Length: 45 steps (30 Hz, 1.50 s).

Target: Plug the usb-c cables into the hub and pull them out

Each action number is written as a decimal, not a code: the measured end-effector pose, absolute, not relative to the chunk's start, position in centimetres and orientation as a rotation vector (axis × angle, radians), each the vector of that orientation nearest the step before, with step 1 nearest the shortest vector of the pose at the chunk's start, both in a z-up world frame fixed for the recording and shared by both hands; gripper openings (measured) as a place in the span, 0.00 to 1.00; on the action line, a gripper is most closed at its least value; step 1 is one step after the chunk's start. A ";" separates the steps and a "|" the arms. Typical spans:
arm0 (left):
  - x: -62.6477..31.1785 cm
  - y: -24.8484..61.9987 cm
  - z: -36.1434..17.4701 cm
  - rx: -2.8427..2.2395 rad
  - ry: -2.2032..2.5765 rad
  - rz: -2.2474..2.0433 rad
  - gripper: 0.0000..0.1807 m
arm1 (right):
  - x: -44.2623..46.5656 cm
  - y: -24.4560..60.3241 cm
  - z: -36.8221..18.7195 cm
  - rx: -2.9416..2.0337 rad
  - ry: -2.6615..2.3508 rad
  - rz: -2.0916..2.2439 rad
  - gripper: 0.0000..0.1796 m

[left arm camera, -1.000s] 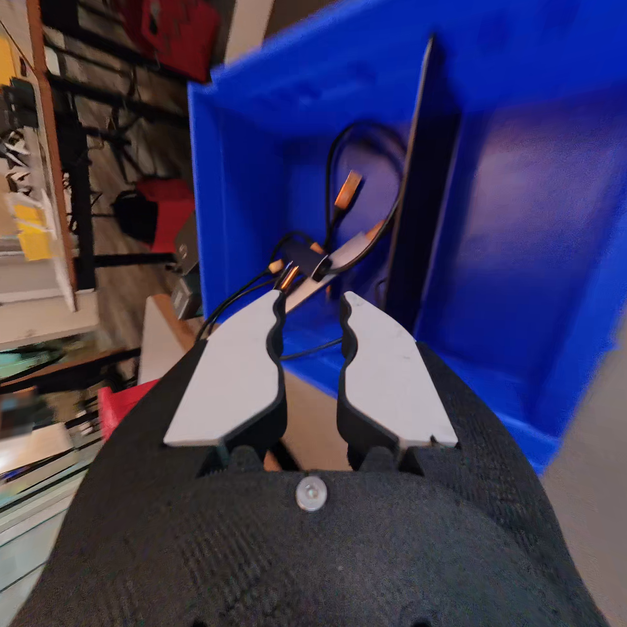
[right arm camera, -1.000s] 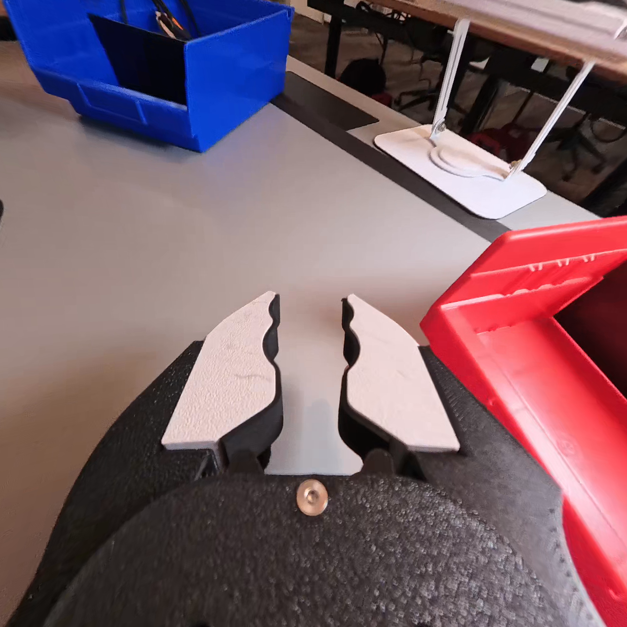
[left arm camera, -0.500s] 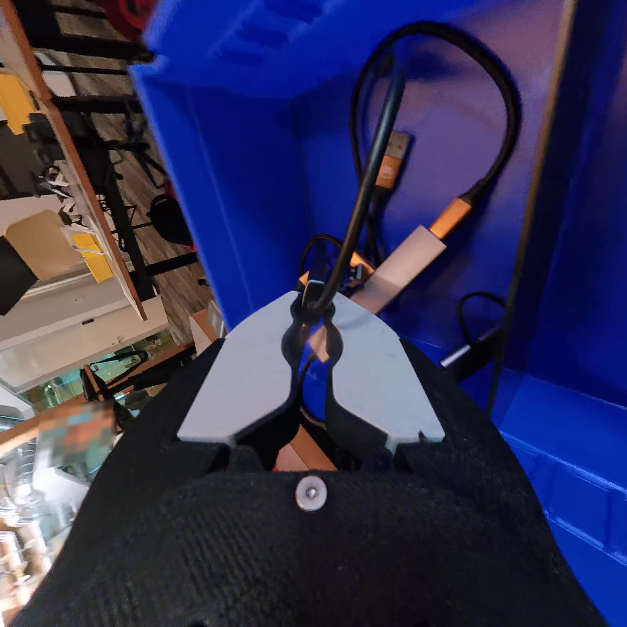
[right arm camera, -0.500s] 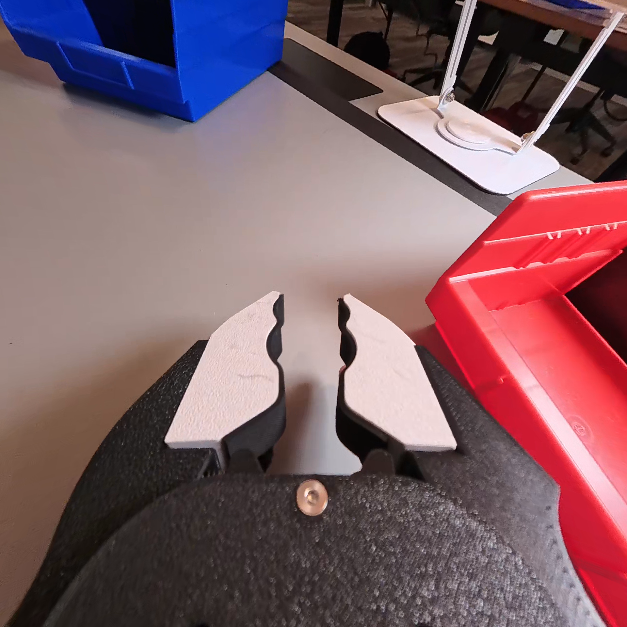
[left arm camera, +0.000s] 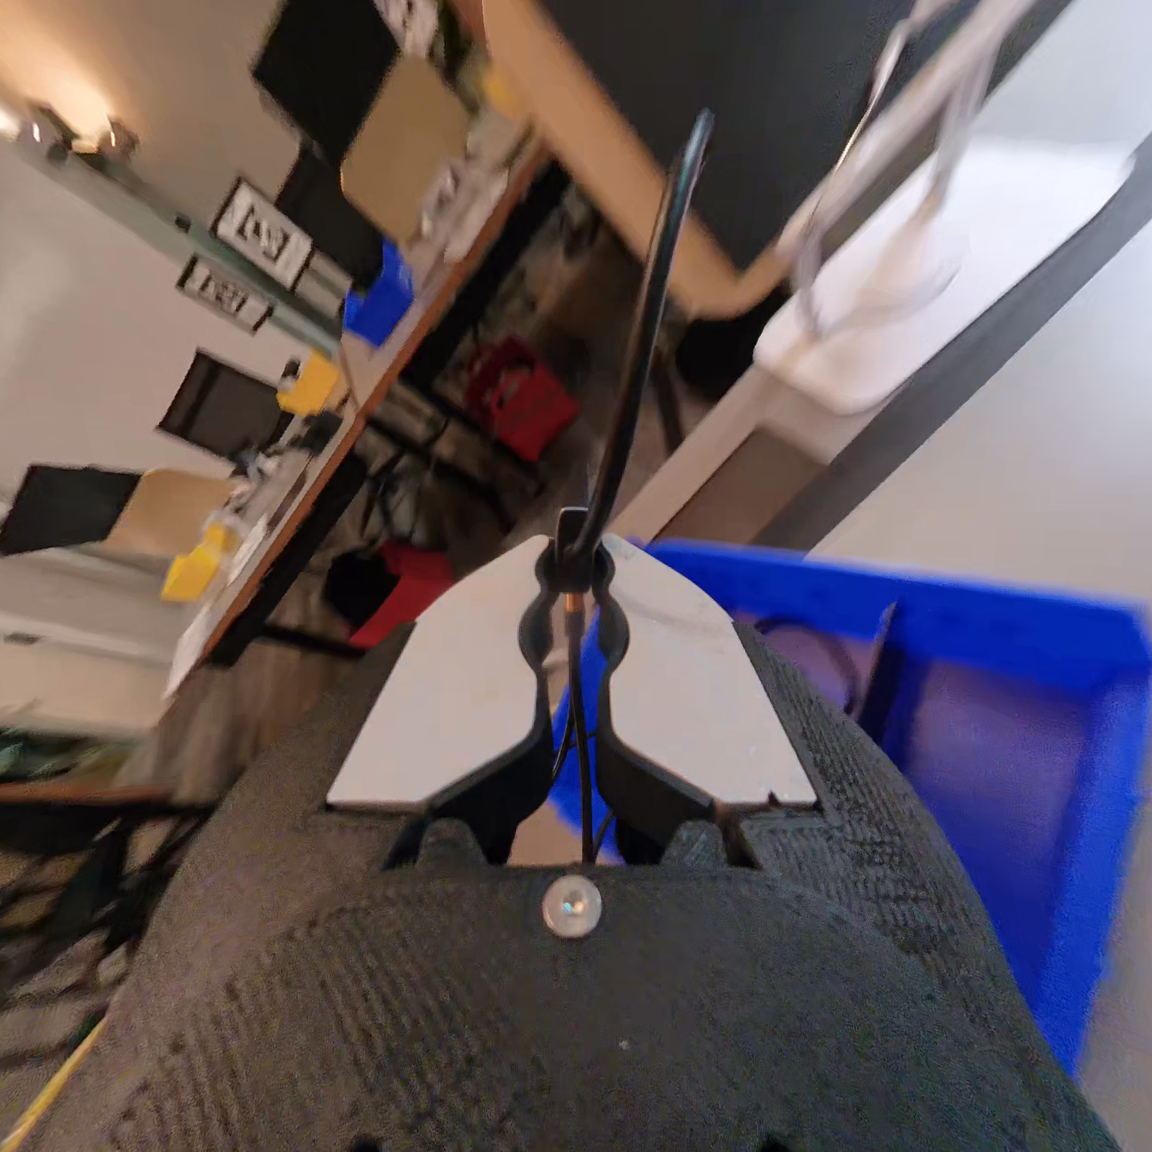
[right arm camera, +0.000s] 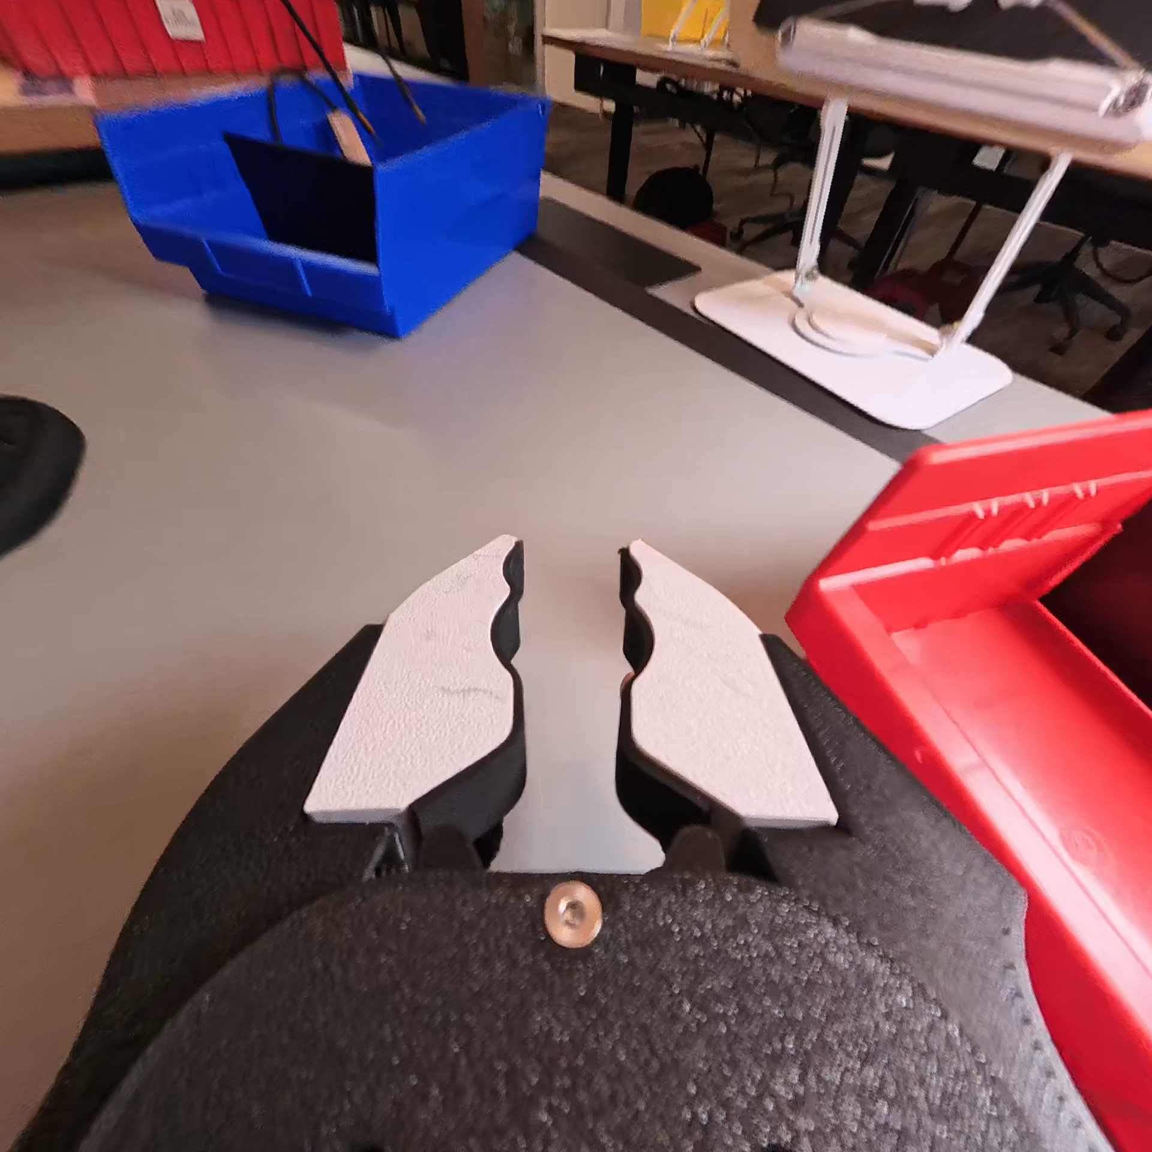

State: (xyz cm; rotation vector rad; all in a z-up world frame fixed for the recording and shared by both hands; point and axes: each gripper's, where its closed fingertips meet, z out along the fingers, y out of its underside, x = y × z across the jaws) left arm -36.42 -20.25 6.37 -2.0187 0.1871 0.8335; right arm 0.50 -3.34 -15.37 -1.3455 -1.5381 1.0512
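We found the left gripper (left arm camera: 574, 552) raised above the blue bin (left arm camera: 972, 629) and tipped toward the room, its fingertips pinched together on a black cable (left arm camera: 629, 386). The cable's long axis ran nearly straight away from the fingers, up and a little right in the left wrist view; a copper-coloured collar (left arm camera: 572, 603) showed in the slot just behind the tips, and thin black leads hung from there down between the fingers toward the bin. We could not make out which end of the cable was held, as that view was blurred. The right gripper (right arm camera: 571, 552) sat low over the grey table (right arm camera: 386, 449), roughly level, its fingers parted by a clear gap with bare tabletop between them and nothing in its hold. The blue bin stood well ahead and left of it in the right wrist view, with a dark divider (right arm camera: 305, 199) upright inside; black cables rose out of its top, and a silver hub (right arm camera: 349, 140) with a copper-toned end stuck up tilted above the divider. A red bin (right arm camera: 997, 636) lay just beside the right fingers, what we saw of its inside bare. A white lamp base (right arm camera: 860, 349) stood farther back on the table.
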 end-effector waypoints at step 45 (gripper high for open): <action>-2.4 -9.9 -1.3 -1.770 0.779 -0.030 0.20 | -2.5 -10.1 -1.8 -0.886 -1.940 1.089 0.04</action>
